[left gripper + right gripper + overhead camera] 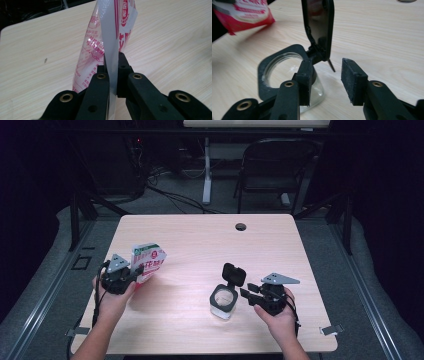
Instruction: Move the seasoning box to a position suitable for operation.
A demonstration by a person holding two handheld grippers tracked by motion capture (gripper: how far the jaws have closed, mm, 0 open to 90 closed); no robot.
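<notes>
A red-and-white printed plastic pouch is held up above the left part of the wooden table. My left gripper is shut on it. In the left gripper view the jaws pinch the pouch's clear edge seam. A small clear jar with a black square collar stands at centre right, its black flip lid hinged upright. My right gripper is open just right of the jar. In the right gripper view the fingertips stand apart by the hinge, below the lid. Nothing is pinched between them.
A round cable hole sits near the table's far edge. Behind the table stand a folding chair and a white desk leg. The pouch lies beyond the jar in the right gripper view.
</notes>
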